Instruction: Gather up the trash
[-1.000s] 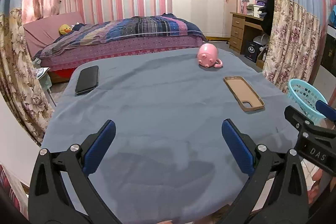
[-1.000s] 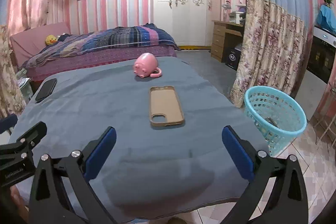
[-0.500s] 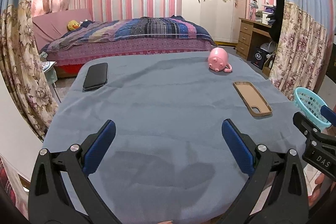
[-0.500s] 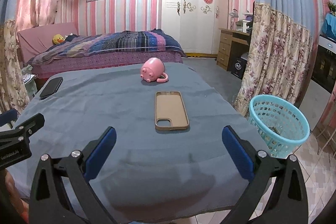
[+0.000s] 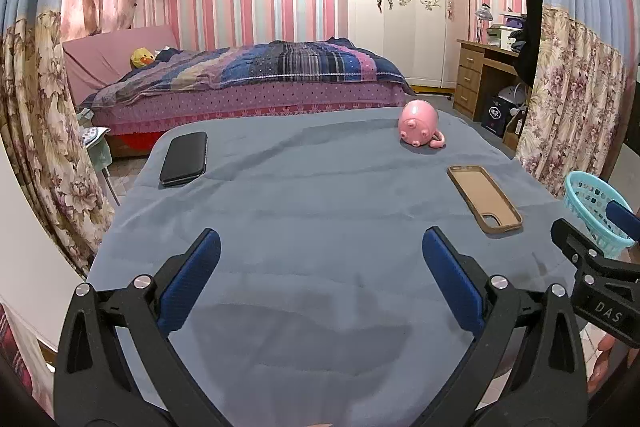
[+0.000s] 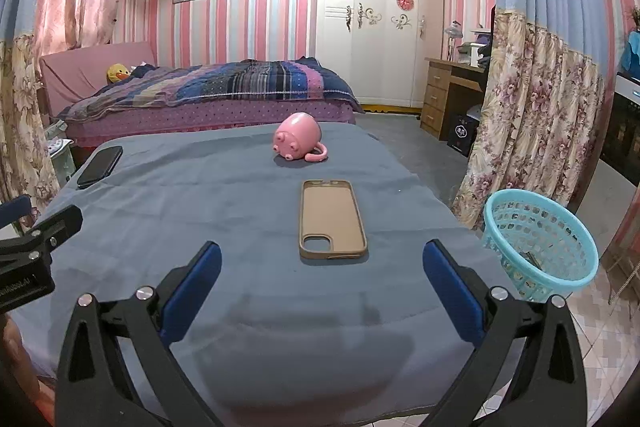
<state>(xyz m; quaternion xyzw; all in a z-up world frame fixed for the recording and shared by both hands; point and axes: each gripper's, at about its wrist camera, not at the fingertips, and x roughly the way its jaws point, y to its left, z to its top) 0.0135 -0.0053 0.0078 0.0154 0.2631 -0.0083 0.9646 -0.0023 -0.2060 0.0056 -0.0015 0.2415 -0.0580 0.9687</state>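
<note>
Turquoise basket (image 6: 538, 239) beside table (image 6: 240, 211), dark scraps inside, pink mug (image 6: 298, 142) tipped over

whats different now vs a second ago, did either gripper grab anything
Nothing was grabbed or let go. Both views tilted up and drew back: the left gripper and right gripper pulled slightly away from the table. Both stayed open and empty. The black phone, pink pig mug, brown phone case and blue basket stayed put.
</note>
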